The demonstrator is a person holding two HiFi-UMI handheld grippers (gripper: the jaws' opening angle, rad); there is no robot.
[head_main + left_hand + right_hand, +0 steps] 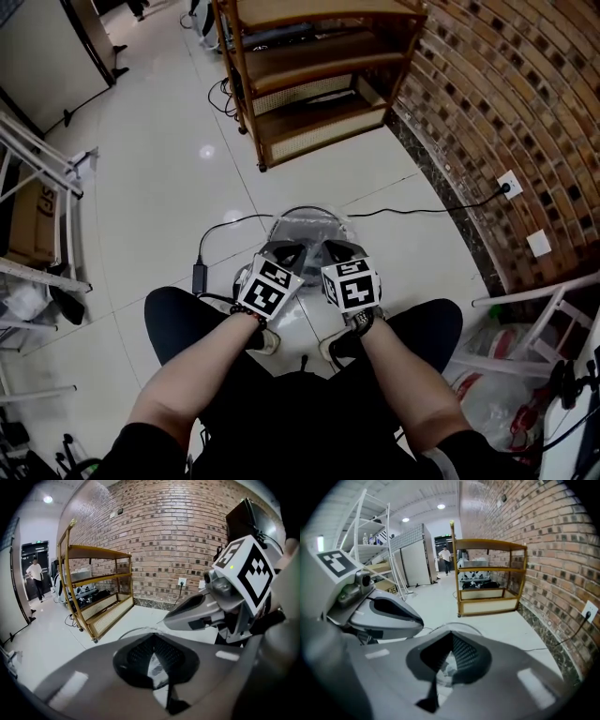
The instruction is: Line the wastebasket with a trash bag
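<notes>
The wastebasket (305, 223) stands on the tiled floor in front of my feet, with clear trash bag film (298, 227) over its round rim. Both grippers hang side by side just above its near edge. The left gripper (286, 251) has its jaws shut, and so does the right gripper (336, 249). In the left gripper view the left gripper (152, 637) has its tips together over the rim (133, 631); crinkled film (157, 667) shows in the slit behind them. The right gripper (451, 634) looks the same in its own view. I cannot tell whether any film is pinched.
A wooden shelf unit (309, 75) stands beyond the basket, beside a brick wall (525, 103) with a socket (509, 183). A black cable with an adapter (199, 277) runs across the floor. White racks (47, 187) are at left; plastic bags (497, 375) lie at right.
</notes>
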